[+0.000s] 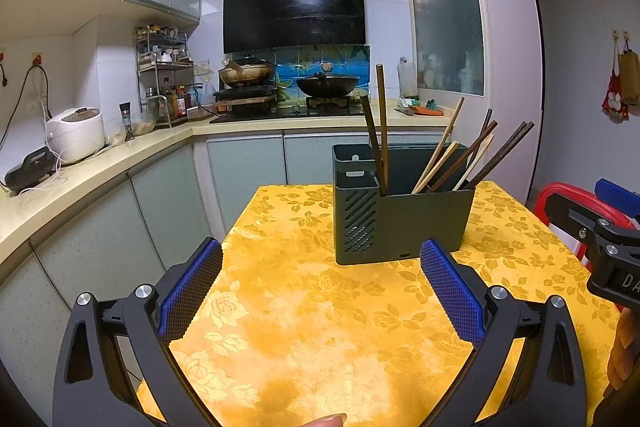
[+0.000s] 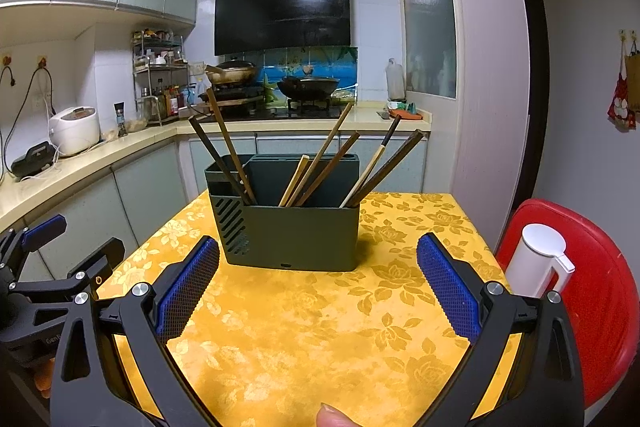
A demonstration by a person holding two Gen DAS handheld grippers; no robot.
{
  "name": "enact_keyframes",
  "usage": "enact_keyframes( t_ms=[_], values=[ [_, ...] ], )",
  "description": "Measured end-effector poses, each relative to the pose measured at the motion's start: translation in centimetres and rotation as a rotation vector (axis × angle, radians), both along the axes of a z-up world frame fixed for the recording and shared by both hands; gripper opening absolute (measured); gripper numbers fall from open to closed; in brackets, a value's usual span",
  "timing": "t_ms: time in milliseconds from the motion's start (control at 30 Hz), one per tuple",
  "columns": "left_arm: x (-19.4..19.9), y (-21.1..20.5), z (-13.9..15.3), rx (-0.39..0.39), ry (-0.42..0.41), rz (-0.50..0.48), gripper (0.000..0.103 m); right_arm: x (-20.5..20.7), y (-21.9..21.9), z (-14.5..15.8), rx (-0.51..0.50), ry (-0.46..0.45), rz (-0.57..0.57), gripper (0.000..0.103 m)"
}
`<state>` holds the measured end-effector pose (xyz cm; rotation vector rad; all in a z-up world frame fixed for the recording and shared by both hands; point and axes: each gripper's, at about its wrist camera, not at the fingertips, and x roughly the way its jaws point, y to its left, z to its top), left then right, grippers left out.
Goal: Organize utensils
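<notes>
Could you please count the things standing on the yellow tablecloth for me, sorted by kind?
Chopsticks: 9 (2 near-upright at the left, 7 leaning right; a few overlap, so the count is approximate)
Utensil holder: 1
Total: 10

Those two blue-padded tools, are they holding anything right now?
Nothing: the left tool and right tool are both open and apart from the dark green plastic utensil holder.
</notes>
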<state>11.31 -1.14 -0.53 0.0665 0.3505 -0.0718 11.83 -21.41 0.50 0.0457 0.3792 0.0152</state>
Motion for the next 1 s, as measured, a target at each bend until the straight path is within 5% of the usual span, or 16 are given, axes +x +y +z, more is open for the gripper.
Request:
enact_keyframes(
  t_ms=[1000],
  values=[
    [0.23, 0.11, -0.51, -0.011, 0.008, 0.002, 0.096, 0.50, 0.14, -0.45, -0.002, 0.016, 0.002, 0.096]
  ],
)
